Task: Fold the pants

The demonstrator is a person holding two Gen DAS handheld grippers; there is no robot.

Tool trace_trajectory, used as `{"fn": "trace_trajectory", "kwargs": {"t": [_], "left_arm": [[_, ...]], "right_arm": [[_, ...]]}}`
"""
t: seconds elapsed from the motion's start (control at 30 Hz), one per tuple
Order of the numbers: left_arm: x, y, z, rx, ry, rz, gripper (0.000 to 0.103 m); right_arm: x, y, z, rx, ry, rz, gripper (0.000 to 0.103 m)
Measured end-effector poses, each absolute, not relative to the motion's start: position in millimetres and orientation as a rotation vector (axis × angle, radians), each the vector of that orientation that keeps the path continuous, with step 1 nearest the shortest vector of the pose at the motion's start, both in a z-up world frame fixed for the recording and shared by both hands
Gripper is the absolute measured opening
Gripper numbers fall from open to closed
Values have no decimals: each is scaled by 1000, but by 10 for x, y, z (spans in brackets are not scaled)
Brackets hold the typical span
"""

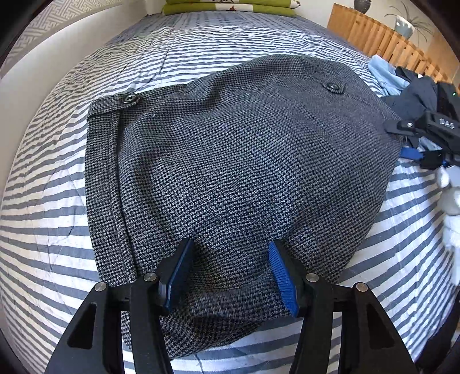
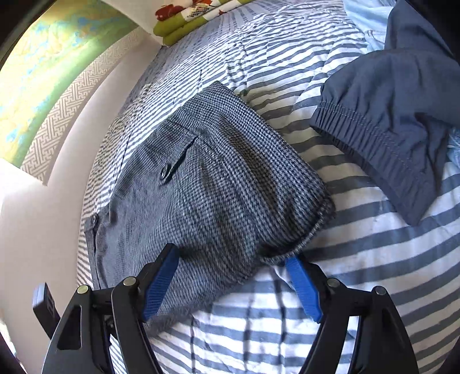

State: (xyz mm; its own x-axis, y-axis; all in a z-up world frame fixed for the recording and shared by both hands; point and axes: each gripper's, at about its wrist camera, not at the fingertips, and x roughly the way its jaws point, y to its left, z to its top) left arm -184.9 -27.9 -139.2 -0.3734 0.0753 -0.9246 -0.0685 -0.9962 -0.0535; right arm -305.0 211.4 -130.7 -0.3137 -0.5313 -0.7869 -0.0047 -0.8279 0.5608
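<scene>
Grey houndstooth pants (image 1: 244, 161) on striped bed (image 1: 51, 230)

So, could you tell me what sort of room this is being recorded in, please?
Most likely a bedroom at home. The grey houndstooth pants lie on a bed with a blue-and-white striped cover, folded green bedding sits at its far end, and more clothes are heaped nearby.
</scene>
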Motion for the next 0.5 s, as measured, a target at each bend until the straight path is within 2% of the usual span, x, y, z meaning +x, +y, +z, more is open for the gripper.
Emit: {"fn": "trace_trajectory", "kwargs": {"t": [0.13,0.23,0.3,0.33,0.37,0.43,0.5], "left_arm": [[-1867,-194,-1071,-1560,-78,2572,57],[-2024,-68,-987,-1488,-155,2568,58],[-2169,10,-1120,-1511,-194,2533,58],[-2246,49,-1261,-1571,-195,2500,58],[-2291,82,-1416,-1636,-187,2464,58],[-2241,122,-1452,-1596,-158,2495,58],[-2160,56,-1376,-1575,-217,2474,58]], "right_arm": [[-3137,2242,-1355,1530,-869,-2173,76],[-3157,2289,-1375,1509,-940,-2173,75],[-3164,2262,-1351,1523,-897,-2215,65],[-3163,2231,-1325,1530,-862,-2233,58],[-3162,2201,-1286,1526,-822,-2253,46],[-3147,2138,-1153,1501,-718,-2297,32],[-3113,1951,-918,1464,-508,-2389,26]]}}
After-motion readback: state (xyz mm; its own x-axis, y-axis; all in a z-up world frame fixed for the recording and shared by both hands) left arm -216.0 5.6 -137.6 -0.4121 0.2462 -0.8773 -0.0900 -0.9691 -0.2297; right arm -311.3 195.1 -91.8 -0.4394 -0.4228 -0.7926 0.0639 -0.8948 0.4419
